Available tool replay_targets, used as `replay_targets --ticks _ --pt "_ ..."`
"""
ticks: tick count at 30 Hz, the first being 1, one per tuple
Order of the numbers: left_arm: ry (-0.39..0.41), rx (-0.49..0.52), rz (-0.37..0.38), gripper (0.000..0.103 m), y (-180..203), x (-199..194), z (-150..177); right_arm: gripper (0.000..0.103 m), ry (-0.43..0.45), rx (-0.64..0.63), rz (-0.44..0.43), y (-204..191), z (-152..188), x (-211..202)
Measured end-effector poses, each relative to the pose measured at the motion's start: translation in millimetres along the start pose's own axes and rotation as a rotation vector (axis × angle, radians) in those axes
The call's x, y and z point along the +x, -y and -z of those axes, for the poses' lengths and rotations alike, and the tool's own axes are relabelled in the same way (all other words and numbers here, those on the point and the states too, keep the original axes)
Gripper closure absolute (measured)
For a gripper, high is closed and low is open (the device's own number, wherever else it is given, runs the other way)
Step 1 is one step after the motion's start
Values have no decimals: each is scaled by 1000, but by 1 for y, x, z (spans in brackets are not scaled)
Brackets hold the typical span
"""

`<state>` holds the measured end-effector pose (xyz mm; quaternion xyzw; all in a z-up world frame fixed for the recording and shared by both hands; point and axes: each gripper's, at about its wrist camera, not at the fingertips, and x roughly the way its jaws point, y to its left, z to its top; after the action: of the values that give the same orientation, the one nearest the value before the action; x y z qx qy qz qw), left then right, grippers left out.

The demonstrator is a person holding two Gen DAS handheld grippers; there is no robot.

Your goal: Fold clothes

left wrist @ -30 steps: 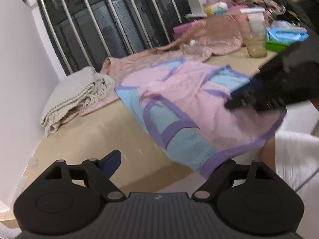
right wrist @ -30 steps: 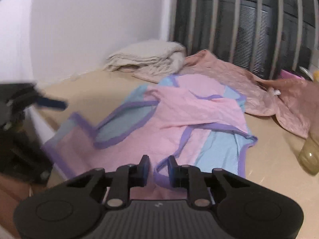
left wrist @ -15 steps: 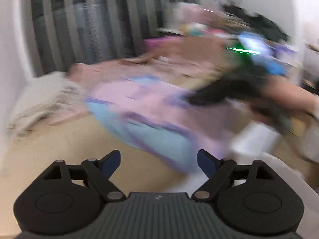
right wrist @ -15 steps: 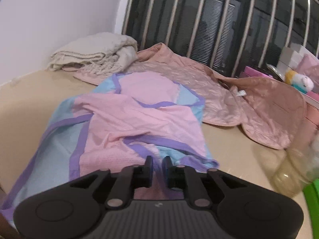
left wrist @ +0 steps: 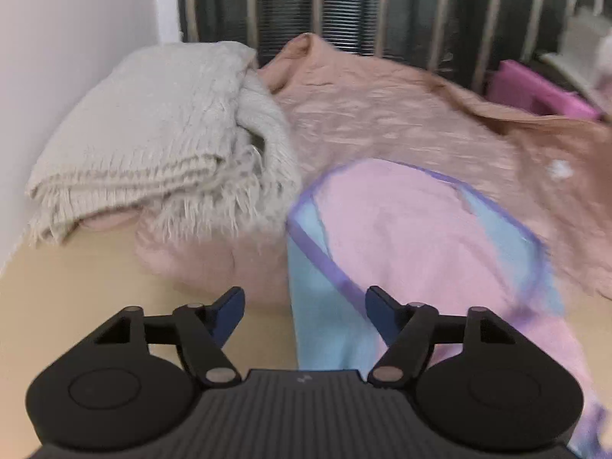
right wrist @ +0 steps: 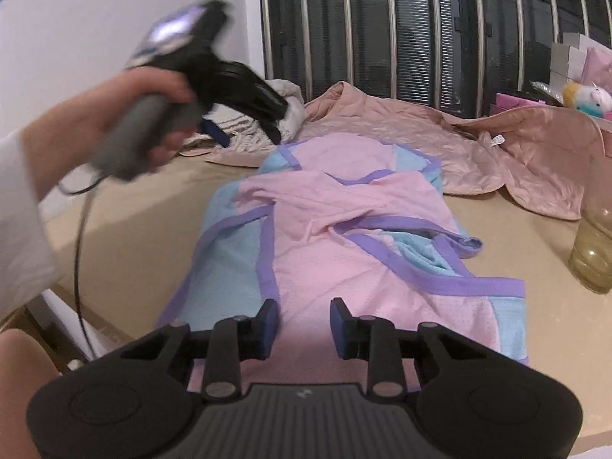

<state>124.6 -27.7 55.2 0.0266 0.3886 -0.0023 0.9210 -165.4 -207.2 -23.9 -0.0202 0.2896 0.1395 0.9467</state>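
Note:
A pink and light-blue garment with purple trim (right wrist: 344, 237) lies rumpled along the beige table, its near hem at the front edge. My right gripper (right wrist: 305, 323) is open and empty just above the near hem. My left gripper (left wrist: 305, 308) is open and empty, hovering over the garment's far left corner (left wrist: 401, 237). In the right wrist view the left gripper (right wrist: 214, 88) is held in a hand above the garment's far end.
A folded beige knit blanket (left wrist: 153, 134) lies at the far left by the wall. A peach quilted garment (right wrist: 478, 145) spreads behind the pink one. A glass jar (right wrist: 594, 244) stands at the right. Barred dark windows run along the back. A pink box (left wrist: 535, 91) sits far right.
My right gripper has opened and let go of the hem. My left gripper has swung from the near left side to the garment's far end by the blanket.

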Motion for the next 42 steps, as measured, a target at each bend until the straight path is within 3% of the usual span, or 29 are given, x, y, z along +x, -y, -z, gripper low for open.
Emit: replay_targets --ticks 3,4,5,6,7,11,17,24,29,31,33,35,37,40,42 --pt "21 16 -98 37 10 25 -8 75 -13 -21 6 3 -1 -1" --pt "20 12 -85 50 10 30 -10 75 -22 -15 10 7 -3 -1" --pt "17 7 -68 74 9 35 -11 75 -31 -9 19 11 -4 -1" --pt "14 1 -61 91 7 37 -10 75 -37 -3 28 15 -5 -2" --pt "10 -5 -56 102 5 39 -8 75 -41 2 38 19 -5 -3" --pt "29 -16 -56 103 -9 32 7 73 -58 15 105 38 -9 -4" --pt "78 -54 -38 103 -55 -23 51 66 -77 39 159 69 -15 -2" --pt "134 -119 -53 103 -113 -123 156 66 -118 -8 199 92 -39 24" --pt "125 -191 -36 103 -135 -164 220 66 -118 -37 148 96 -64 62" --pt "187 -154 -19 100 -133 -178 221 66 -121 -54 144 98 -75 78" --pt "258 -54 14 87 -125 -183 210 66 -142 -33 193 100 -86 83" --pt "267 38 65 66 -115 -172 192 66 -97 -15 186 91 -88 66" --pt "264 117 128 61 -107 -154 173 61 -46 -21 128 75 -82 42" --pt "187 185 112 60 -95 -110 146 60 -41 -50 75 51 -60 17" --pt "188 255 112 60 -88 -93 139 60 -61 -51 80 46 -45 10"
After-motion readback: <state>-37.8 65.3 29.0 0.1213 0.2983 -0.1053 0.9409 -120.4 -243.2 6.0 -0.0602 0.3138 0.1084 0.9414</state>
